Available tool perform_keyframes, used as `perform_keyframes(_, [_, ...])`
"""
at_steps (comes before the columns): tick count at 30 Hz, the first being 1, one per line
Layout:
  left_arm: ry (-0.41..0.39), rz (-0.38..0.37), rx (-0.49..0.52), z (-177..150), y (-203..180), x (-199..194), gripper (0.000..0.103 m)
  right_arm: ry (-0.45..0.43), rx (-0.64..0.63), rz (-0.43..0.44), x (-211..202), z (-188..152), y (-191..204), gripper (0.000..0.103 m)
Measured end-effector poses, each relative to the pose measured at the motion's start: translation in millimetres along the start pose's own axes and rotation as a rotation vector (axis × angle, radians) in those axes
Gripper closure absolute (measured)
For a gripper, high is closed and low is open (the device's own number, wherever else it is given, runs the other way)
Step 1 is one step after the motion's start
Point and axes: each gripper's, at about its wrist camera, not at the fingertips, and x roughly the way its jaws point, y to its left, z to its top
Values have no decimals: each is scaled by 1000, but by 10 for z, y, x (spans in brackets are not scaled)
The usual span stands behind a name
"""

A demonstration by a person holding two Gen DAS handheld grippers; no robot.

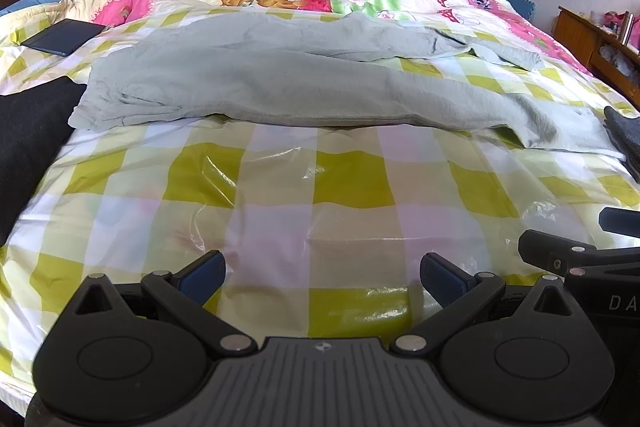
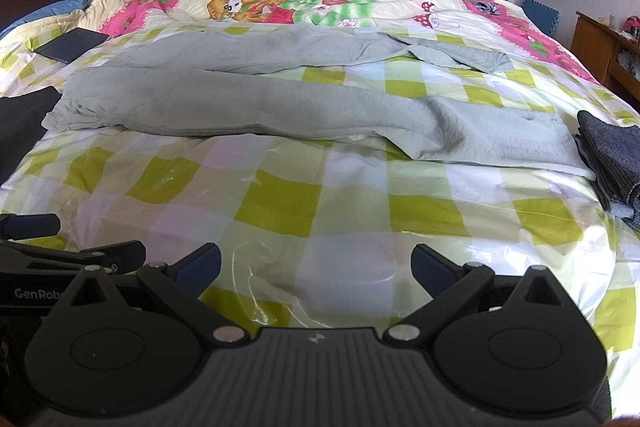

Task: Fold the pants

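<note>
From the left wrist view, the left gripper [image 1: 323, 277] hovers with jaws apart and empty over the glossy yellow-and-white checked plastic sheet [image 1: 280, 195] covering the bed; the pale grey-green cotton pants [image 1: 280, 83] lie unfolded at 12 o'clock, waist toward 9, legs splayed toward 3; a black folded garment [image 1: 28, 131] sits at 9. From the right wrist view, the right gripper [image 2: 316, 269] is likewise spread and holding nothing; the pants [image 2: 280, 107] lie well ahead at 12; a dark grey knit cloth [image 2: 612, 155] lies at 3. Folding appears not yet begun; next, probably, reach forward and pinch waist and hem.
</note>
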Motion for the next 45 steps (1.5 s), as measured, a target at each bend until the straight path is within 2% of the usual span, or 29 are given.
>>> perform_keyframes(31, [2,12,6,23,-6,-1,0,-4,-2,10,0,22,17,2])
perform_keyframes(38, [21,-5,-5,30,35,1,0,-3,-8,20,-9,42,28,2])
perform_keyframes(45, [-23,21,17,168,154,-9,0,-19,-50,50,74,237,154,2])
